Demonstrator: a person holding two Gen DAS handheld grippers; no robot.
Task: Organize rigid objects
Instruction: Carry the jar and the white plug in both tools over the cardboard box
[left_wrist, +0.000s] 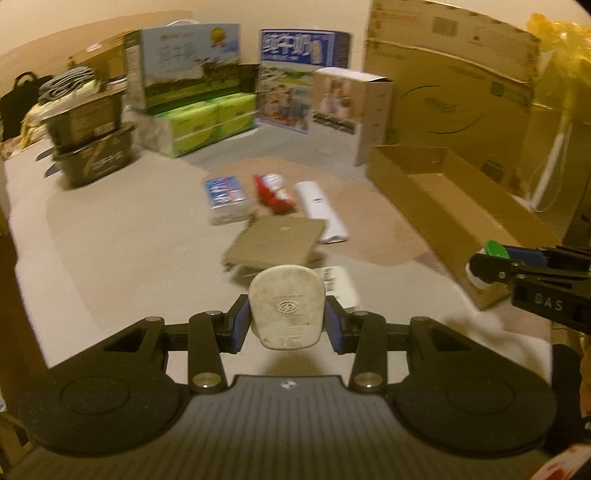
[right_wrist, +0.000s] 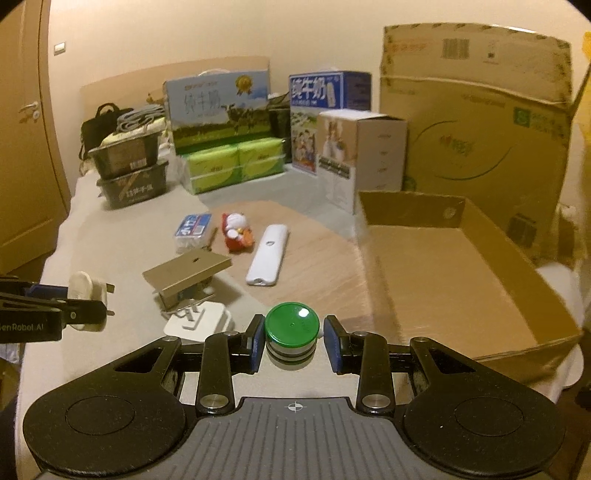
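Observation:
My left gripper (left_wrist: 287, 325) is shut on a white three-pin plug (left_wrist: 287, 306) and holds it above the table; the left gripper (right_wrist: 94, 306) and its plug (right_wrist: 86, 286) also show at the left of the right wrist view. My right gripper (right_wrist: 291, 341) is shut on a small green-capped jar (right_wrist: 291, 326); this gripper (left_wrist: 480, 267) with the jar (left_wrist: 493, 249) shows at the right of the left wrist view, near the open shallow cardboard box (right_wrist: 461, 273). On the table lie a white remote (right_wrist: 267, 254), a white adapter (right_wrist: 199, 321) and a tan metal bracket (right_wrist: 186, 271).
A red plush toy (right_wrist: 236, 232) and a tissue pack (right_wrist: 192, 227) lie mid-table. Milk cartons (right_wrist: 218, 107), green tissue packs (right_wrist: 236, 162), black tubs (right_wrist: 129, 173) and a tall cardboard box (right_wrist: 476, 110) line the back. The table's left edge (right_wrist: 44, 266) faces a wooden door.

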